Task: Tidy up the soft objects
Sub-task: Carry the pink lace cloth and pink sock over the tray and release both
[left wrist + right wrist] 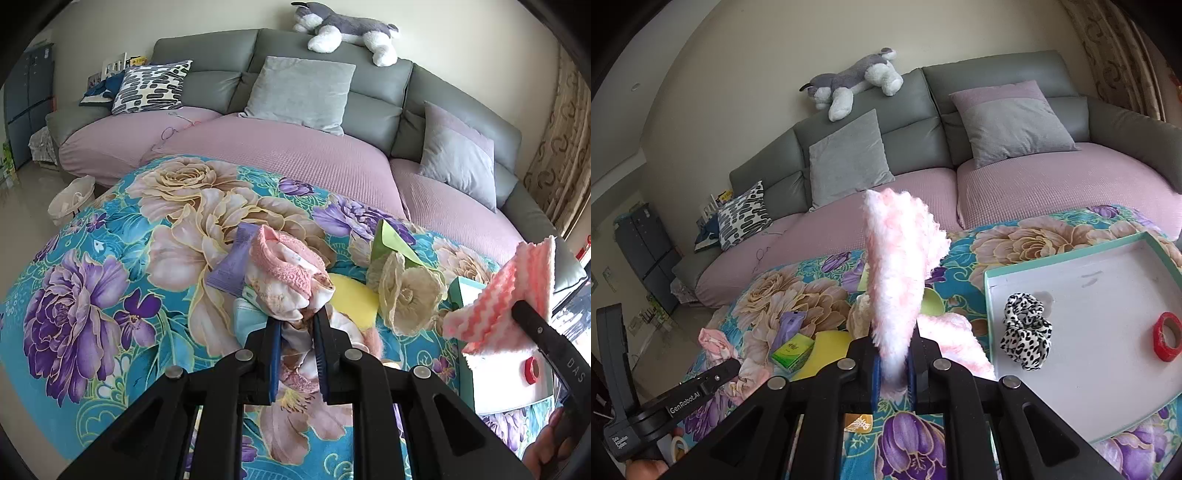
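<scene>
Both fingers grip cloth: left floral sock, right pink towel, beside tray.

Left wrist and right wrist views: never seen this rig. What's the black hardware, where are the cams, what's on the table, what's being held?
No robot arm here: a person carries a handheld two-finger gripper in each hand. Each picture comes from a fisheye camera on one gripper, looking along its fingers.

The left gripper is shut on a floral sock with a pink cuff. The right gripper is shut on a fluffy pink-and-white cloth.

Both work over a floral tablecloth in front of a sofa. On it lie a yellow sponge, a purple packet, a cream fabric flower and a green box. A shallow tray holds a spotted scrunchie and a red tape roll.
</scene>
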### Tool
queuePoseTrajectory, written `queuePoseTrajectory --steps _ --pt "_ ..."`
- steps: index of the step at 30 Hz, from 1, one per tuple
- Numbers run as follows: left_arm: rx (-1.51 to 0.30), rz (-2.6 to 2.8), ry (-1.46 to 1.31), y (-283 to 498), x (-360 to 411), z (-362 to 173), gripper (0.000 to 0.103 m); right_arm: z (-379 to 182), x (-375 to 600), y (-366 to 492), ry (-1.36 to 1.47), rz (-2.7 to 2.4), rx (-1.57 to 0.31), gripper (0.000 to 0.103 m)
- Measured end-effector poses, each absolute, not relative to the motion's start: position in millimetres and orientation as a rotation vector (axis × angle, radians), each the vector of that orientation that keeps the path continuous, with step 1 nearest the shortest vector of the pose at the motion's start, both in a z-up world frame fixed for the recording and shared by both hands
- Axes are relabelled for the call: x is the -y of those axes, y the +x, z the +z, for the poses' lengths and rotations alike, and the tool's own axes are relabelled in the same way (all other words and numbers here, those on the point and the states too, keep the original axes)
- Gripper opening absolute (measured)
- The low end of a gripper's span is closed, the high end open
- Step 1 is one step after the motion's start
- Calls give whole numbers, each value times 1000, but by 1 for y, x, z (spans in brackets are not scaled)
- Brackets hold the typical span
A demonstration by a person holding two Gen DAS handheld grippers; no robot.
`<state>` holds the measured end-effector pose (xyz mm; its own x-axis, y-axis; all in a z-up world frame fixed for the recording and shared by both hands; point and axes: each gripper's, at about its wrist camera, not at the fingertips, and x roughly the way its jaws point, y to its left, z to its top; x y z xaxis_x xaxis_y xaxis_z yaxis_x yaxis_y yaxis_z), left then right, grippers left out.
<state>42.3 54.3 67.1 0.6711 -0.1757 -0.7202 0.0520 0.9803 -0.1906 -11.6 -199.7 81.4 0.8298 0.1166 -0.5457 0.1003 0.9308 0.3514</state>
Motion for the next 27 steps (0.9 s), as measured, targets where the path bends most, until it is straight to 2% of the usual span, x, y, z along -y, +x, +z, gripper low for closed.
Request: queuePoseTrajectory --steps 11,27 --pt "-835 -217 -112 43 -19 69 17 75 242 -20 395 -125 -595 11" --pt "-842 -488 62 41 106 85 17 69 330 -47 453 -387 -568 11"
